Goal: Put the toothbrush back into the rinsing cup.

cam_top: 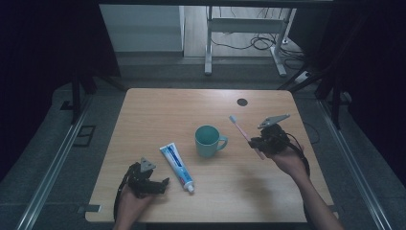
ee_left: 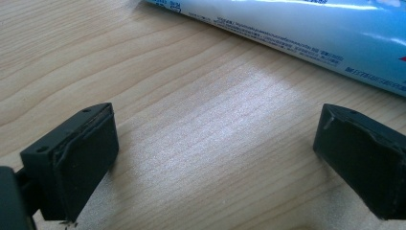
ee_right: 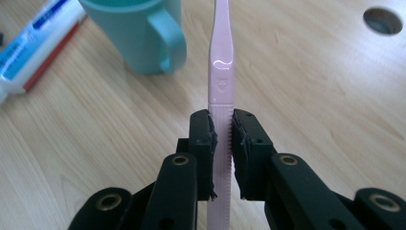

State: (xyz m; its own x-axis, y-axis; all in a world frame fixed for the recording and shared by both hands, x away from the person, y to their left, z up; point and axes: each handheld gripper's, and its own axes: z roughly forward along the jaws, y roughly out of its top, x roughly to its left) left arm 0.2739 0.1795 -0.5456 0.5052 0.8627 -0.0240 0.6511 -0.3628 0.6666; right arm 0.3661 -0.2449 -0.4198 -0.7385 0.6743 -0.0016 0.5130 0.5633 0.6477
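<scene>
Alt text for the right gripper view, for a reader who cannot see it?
The right gripper is shut on a pink toothbrush, whose handle runs straight up between the black jaws above a wooden table. A teal mug stands at upper left, beside a toothpaste tube.

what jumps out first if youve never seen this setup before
The pink toothbrush stands out first: the right claw is shut on its handle at the table's right side, and in the high view its bristle end points up and away from the person. Next comes the teal mug near the middle of the wooden table. To the mug's left a toothpaste tube lies flat, with the open left claw resting beside it.
</scene>
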